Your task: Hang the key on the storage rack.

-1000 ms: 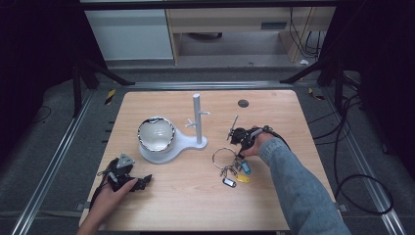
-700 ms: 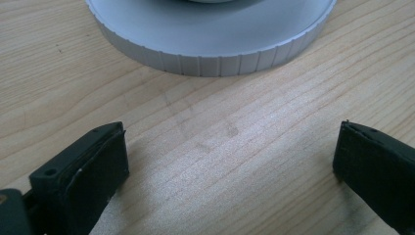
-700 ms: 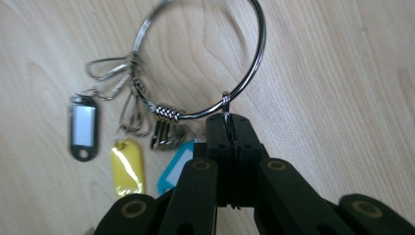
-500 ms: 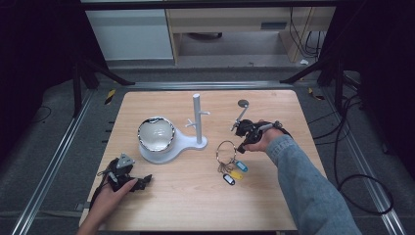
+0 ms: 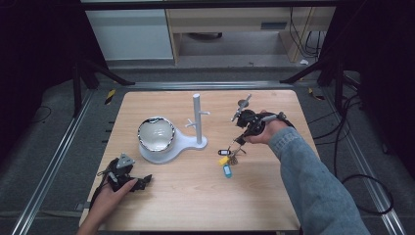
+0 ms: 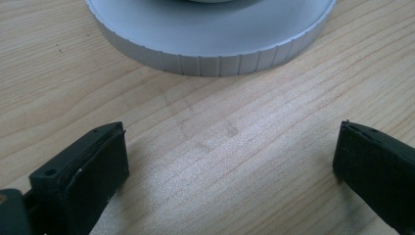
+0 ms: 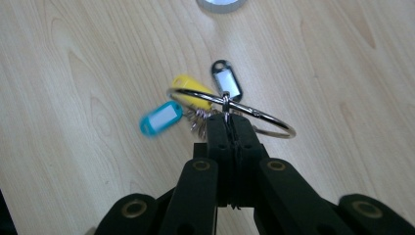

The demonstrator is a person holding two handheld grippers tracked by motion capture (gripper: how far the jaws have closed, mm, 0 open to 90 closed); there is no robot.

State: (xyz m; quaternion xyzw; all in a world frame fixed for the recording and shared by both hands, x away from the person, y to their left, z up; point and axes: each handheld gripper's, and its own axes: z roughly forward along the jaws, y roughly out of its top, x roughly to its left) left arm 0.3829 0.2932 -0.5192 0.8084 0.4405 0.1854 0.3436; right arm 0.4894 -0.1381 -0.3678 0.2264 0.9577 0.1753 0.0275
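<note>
Apparently blank tags (image 7: 161,117) on a key ring (image 7: 235,110) in the clenched right tool (image 7: 229,128); left tool (image 6: 230,156) released.

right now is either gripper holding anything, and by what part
The right gripper is shut on the key ring, pinching the wire loop itself; the tags hang free. The left gripper is open, holding nothing.

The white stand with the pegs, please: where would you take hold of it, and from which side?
Grip the upright post of the white stand above its short side pegs, coming in level from the right, where the table is bare. The post is slim enough for open tongs; the bowl blocks the left of the base. The left tongs are open and free; the right tongs hold the key ring.
</note>
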